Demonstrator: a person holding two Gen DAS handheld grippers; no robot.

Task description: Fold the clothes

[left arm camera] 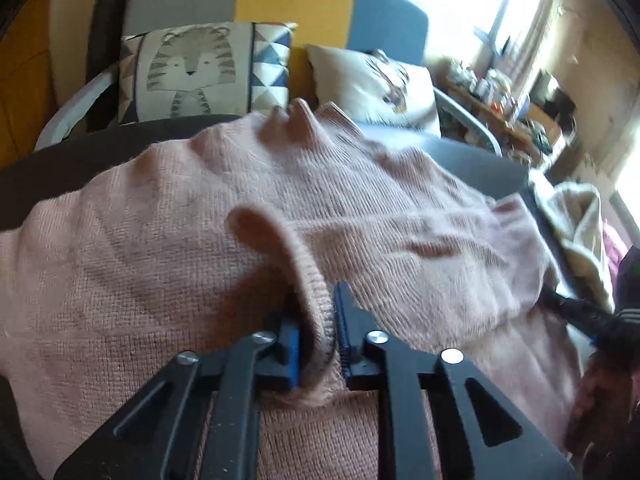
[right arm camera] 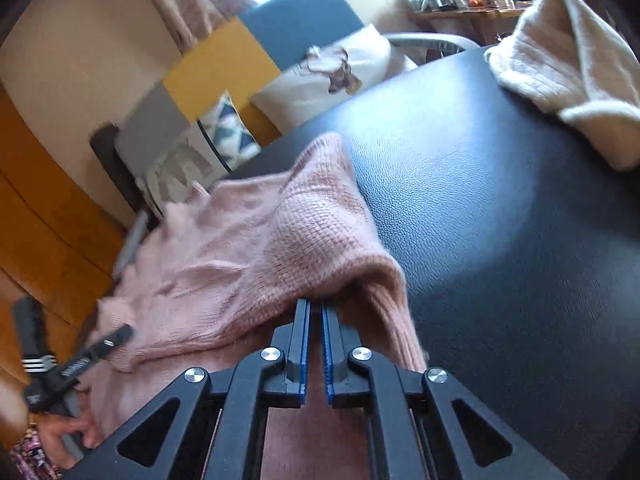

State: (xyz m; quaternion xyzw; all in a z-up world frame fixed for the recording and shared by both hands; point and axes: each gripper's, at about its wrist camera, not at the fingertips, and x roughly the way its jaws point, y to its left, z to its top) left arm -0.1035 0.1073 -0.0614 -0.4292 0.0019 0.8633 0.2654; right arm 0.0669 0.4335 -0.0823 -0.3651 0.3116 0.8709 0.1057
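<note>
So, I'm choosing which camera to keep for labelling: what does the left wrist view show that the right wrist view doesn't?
Only the left wrist view shows the tiger cushion face-on, the pink sweater spread wide, and the left claw shut on its ribbed edge.

Only the right wrist view shows the wide bare stretch of dark tabletop, the cream garment up close, and the right claw shut on a sweater fold.

Both show the sweater, the sofa and the white cushion.
</note>
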